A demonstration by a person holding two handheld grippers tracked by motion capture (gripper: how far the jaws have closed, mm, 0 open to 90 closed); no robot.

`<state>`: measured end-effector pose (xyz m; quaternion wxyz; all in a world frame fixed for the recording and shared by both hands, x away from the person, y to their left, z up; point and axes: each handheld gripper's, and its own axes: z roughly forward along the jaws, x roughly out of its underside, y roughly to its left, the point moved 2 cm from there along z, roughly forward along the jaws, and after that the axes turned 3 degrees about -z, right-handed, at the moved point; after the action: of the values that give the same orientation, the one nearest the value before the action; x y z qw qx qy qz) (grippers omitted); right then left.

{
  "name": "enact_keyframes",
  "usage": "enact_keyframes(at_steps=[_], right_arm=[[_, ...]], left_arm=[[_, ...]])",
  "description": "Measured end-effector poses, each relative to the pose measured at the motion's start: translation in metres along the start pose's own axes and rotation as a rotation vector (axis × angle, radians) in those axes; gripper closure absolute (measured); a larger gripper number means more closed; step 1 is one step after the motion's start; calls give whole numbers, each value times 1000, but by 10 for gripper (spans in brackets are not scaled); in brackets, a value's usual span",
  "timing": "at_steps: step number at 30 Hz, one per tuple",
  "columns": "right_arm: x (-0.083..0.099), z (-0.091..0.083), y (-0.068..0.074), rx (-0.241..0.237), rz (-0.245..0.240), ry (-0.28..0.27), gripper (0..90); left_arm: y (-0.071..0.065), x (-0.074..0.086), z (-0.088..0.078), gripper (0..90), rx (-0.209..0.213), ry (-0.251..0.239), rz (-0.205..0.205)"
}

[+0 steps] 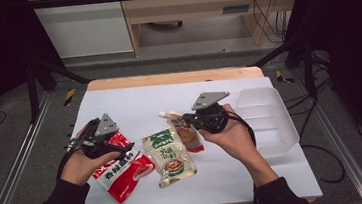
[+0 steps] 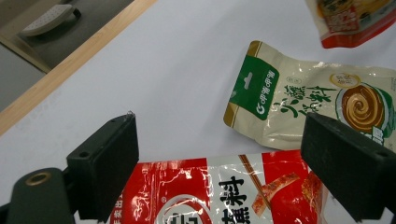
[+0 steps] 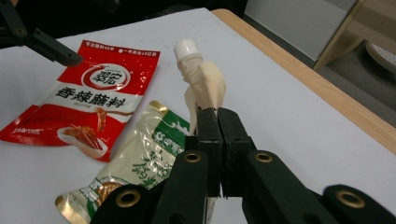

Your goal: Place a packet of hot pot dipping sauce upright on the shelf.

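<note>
High view: two handheld grippers work over sauce packets on a white desk.

The right gripper [image 1: 186, 117] pinches the spouted pouch [image 3: 201, 80] near its neck, ready for the clear bin [image 1: 283, 127] at the right edge; the left gripper [image 1: 129, 148] gapes wide above the red packet [image 2: 219, 196].

Grey floor [image 1: 17, 143], wooden cabinet [image 1: 185, 6] behind

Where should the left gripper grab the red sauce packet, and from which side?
Take the red sauce packet at its near short edge, where the flat seal gives thin, firm material. It lies flat on the white table, so come in low from the person's side with the left gripper, jaws open, straddling the edge. Probably avoid the side next to the green-and-cream pouch, which lies close by.
</note>
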<state>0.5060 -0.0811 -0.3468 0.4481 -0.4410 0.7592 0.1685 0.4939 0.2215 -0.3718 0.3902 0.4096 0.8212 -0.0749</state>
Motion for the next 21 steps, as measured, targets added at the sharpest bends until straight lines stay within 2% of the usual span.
enact_keyframes(at_steps=[5,7,15,21], right_arm=[[-13,8,6,-10,-26,-10,895],[-19,11,7,-16,-39,-14,896],[-35,20,17,-44,-62,-32,896],[-40,22,21,-53,-66,-37,895]], left_arm=[[2,-6,1,147,18,-7,-4],[3,-10,0,186,34,-5,-5],[3,-30,-5,188,66,-9,39],[2,-36,-9,209,82,-27,48]])
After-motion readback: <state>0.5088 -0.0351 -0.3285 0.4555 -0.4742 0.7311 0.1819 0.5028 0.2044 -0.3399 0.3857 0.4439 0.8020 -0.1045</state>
